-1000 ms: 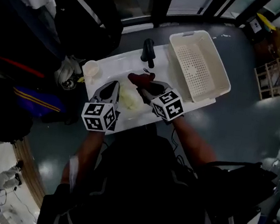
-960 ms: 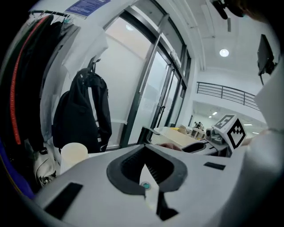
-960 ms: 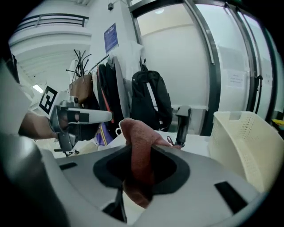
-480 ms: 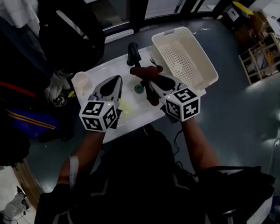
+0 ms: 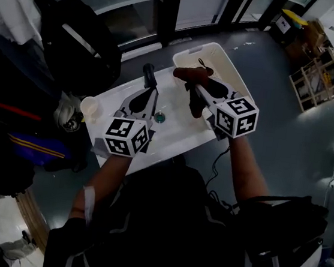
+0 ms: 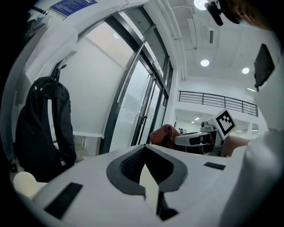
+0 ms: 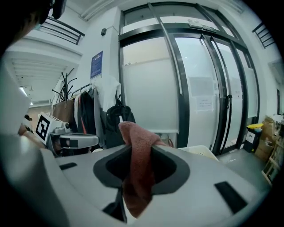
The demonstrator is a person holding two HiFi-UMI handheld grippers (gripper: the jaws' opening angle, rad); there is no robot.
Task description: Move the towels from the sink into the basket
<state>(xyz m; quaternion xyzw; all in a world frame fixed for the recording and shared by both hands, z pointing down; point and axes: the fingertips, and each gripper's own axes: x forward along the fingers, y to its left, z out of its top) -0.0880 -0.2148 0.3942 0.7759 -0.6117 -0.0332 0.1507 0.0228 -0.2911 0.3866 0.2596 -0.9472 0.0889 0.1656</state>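
The right gripper (image 5: 195, 88) has its fingers clamped on the rust-red towel (image 5: 186, 73). A second ago it was over the sink (image 5: 173, 132) — it now hangs above the 8 o'clock rim of the basket (image 5: 222, 57). The left gripper (image 5: 150, 96) has its fingers closed on a thin pale-yellow towel (image 6: 149, 186) — it has shifted toward the faucet (image 5: 149, 73) at 12 o'clock.

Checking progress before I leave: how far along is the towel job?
Done: no towel visible in the basket yet. In hand: the right gripper holds the red towel over the basket; the left gripper grips a pale towel above the sink. Left: dropping both in.
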